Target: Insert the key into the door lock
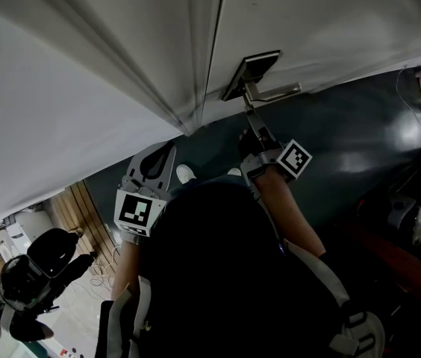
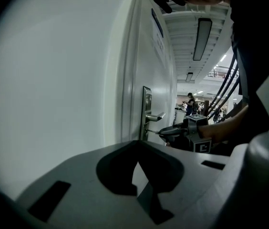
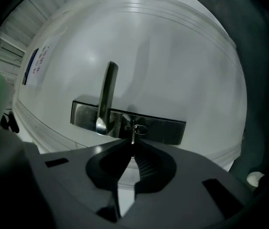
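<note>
A white door carries a steel lock plate with a lever handle. The keyhole sits beside the handle base. My right gripper is shut on a thin key, whose tip points at the plate just beside the keyhole. The left gripper view shows that right gripper side-on, its key a short way from the plate. My left gripper hangs back by the door frame, shut with nothing in it.
The door frame edge runs left of the lock. Dark green floor lies below the door. A black machine and cables stand at lower left. People stand far off in the hall.
</note>
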{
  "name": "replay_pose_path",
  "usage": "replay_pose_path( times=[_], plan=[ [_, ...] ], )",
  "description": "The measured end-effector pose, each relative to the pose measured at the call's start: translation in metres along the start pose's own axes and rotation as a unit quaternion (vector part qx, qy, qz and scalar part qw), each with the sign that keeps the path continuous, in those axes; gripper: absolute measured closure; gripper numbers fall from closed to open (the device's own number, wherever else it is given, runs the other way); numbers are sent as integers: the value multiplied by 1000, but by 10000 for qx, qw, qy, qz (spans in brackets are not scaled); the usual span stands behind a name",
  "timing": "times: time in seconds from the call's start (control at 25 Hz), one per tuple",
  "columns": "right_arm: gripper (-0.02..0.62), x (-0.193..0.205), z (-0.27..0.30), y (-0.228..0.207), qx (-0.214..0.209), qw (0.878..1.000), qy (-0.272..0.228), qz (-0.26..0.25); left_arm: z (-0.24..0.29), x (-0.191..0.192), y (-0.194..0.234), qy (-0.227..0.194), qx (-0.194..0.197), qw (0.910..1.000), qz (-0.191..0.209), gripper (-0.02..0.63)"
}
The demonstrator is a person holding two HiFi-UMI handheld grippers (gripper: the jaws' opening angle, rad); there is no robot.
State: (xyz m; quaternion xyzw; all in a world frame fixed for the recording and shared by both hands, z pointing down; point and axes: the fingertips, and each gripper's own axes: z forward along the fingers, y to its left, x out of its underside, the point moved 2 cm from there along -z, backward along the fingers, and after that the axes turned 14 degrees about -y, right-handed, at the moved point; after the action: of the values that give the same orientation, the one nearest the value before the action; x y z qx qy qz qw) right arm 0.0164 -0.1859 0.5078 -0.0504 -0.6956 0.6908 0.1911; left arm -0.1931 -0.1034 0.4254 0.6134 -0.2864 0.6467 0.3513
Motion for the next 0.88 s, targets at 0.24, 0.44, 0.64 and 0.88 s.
replay_pose_path(
  times=[0.24,0.44,0.64,0.88],
  plan=[
    [563,1,-1,0,23,10000,-4,-11,1,1,0,9,17,10000,-9,598],
    [563,-1,-3,-7,135,9999,1,16,3,1,-2,1,27,10000,-14,598],
    [563,-3,0,-5,160,9998,-20,120,3,0,-4,-1,24,10000,-15,598],
    [563,1,3,-4,161,9995,33,254,4,-2,-4,2,1,10000,15,598]
  ],
)
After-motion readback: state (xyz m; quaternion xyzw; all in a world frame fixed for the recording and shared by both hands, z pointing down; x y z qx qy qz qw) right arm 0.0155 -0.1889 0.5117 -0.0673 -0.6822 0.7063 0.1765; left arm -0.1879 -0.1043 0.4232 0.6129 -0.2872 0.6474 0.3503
